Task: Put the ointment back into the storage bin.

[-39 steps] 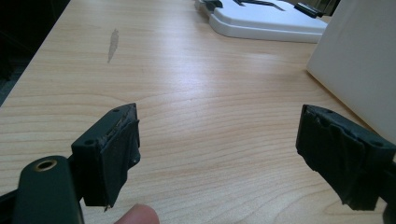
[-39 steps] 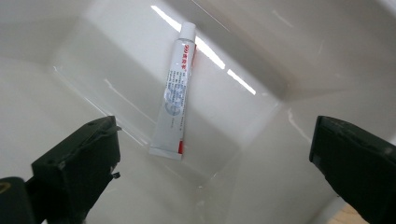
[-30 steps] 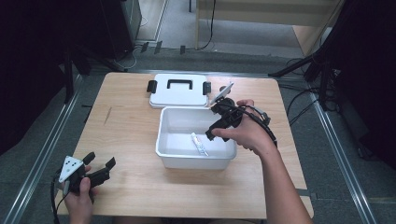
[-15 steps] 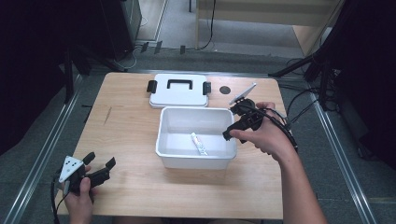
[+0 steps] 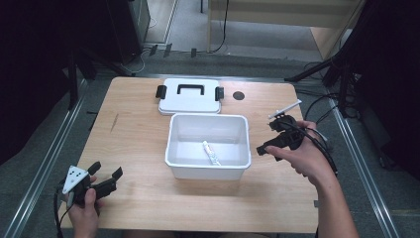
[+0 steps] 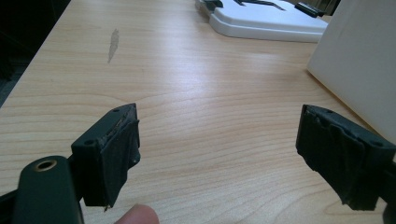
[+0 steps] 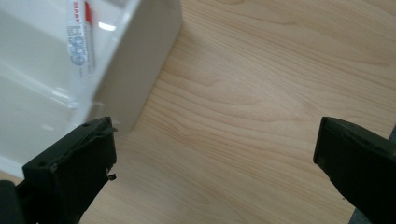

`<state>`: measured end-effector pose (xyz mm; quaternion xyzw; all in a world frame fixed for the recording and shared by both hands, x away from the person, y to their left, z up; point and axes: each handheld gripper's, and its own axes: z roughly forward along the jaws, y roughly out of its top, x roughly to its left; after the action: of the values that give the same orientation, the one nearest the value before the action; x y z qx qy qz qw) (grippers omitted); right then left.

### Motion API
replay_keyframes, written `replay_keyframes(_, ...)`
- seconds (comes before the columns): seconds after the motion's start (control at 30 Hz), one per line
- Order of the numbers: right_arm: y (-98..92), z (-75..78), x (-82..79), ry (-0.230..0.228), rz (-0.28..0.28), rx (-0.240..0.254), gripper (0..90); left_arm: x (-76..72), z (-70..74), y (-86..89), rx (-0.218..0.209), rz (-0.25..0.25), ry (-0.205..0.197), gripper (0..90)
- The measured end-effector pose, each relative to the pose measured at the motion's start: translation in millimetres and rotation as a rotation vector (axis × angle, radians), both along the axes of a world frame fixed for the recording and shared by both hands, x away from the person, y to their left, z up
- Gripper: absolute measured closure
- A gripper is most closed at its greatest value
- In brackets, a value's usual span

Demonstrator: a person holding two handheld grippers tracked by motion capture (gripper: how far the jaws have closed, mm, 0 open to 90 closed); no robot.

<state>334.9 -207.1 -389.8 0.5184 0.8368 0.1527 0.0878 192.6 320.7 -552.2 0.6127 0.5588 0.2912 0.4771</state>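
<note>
Holding my right gripper [image 5: 274, 137] open and empty just right of the box [image 5: 207, 171], I see the syringe [image 5: 285, 108] a little farther back. It lies slanting, I think, tip far-right. My left gripper [image 5: 105, 178] waits open, well apart.

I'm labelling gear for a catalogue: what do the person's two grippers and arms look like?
Both grippers are black with two blocky, padded jaws. The left gripper carries a grey three-cornered plate with dark dots; the right gripper trails black cables along the wrist. No sleeves or gloves show on the forearms.
</note>
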Motion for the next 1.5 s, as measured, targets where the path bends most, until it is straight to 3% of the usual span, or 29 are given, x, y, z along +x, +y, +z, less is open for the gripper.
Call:
replay_keyframes(0.33,-52.9,-31.4,-15.1,-0.063,-0.131,0.086,0.0,0.0,0.0,0.1,0.002,0.0,-0.002,14.4)
replay_keyframes(0.67,-94.0,-76.1,-36.1,-0.217,-0.253,0.185,0.0,-0.2,0.0,0.3,0.002,0.002,-0.002,14.4)
replay_keyframes(0.77,-104.7,-89.8,-43.7,-0.256,-0.278,0.194,0.0,-0.1,0.0,0.0,0.002,0.003,-0.002,14.4)
replay_keyframes(1.1,-130.8,-133.0,-75.1,-0.408,-0.291,0.26,0.0,-0.3,0.1,-0.1,0.006,0.003,-0.001,14.4)
replay_keyframes(1.33,-143.4,-148.4,-94.4,-0.489,-0.288,0.302,0.0,-0.2,0.1,-0.2,0.004,0.001,0.001,14.4)
replay_keyframes(1.5,-155.2,-156.6,-105.6,-0.542,-0.301,0.37,0.0,0.2,0.1,-0.5,-0.001,0.002,0.004,14.4)
